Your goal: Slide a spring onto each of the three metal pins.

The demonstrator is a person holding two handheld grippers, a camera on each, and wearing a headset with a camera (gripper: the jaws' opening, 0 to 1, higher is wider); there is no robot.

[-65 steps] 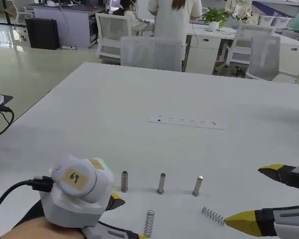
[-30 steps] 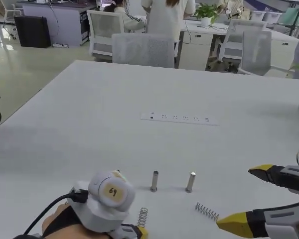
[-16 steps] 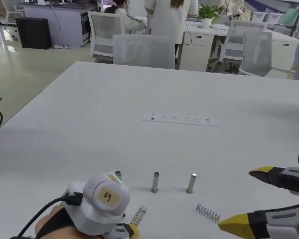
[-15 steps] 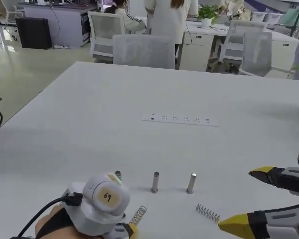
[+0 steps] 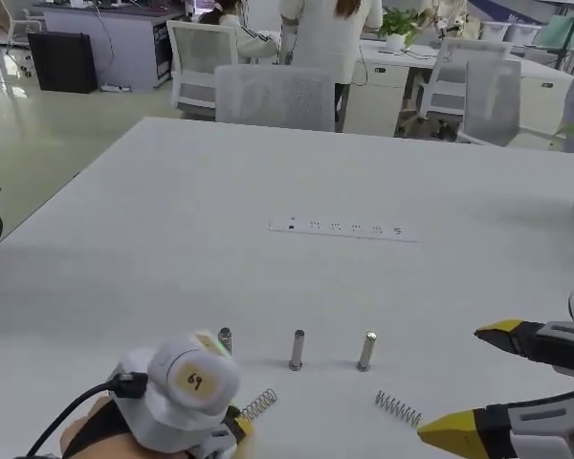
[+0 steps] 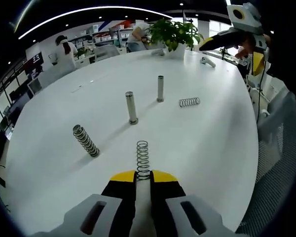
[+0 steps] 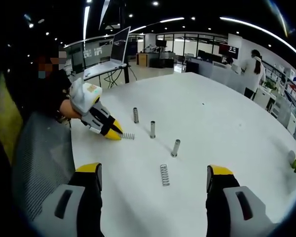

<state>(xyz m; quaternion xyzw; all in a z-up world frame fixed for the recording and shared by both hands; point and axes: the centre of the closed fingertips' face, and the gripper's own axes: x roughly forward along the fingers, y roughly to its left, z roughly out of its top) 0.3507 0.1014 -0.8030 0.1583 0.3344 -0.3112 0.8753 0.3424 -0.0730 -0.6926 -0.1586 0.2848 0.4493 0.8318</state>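
Note:
Three metal pins stand in a row on the white table. The left pin (image 5: 225, 339) (image 6: 85, 140) wears a spring. The middle pin (image 5: 297, 349) (image 6: 131, 107) and the right pin (image 5: 366, 351) (image 6: 160, 89) are bare. My left gripper (image 5: 237, 421) (image 6: 143, 174) is shut on one end of a second spring (image 5: 258, 404) (image 6: 142, 157), held low in front of the pins. A third spring (image 5: 398, 408) (image 7: 164, 175) lies loose on the table. My right gripper (image 5: 450, 382) (image 7: 154, 170) hovers open just right of it, holding nothing.
A white power strip (image 5: 344, 229) lies flush in the table (image 5: 268, 172) further back. Chairs (image 5: 275, 96), desks and people stand beyond the far edge. A potted plant (image 6: 173, 34) sits at one table end.
The left gripper went from open beside the lying spring to shut on it, then raised it and tipped it toward the pins. The right gripper stayed put and open.

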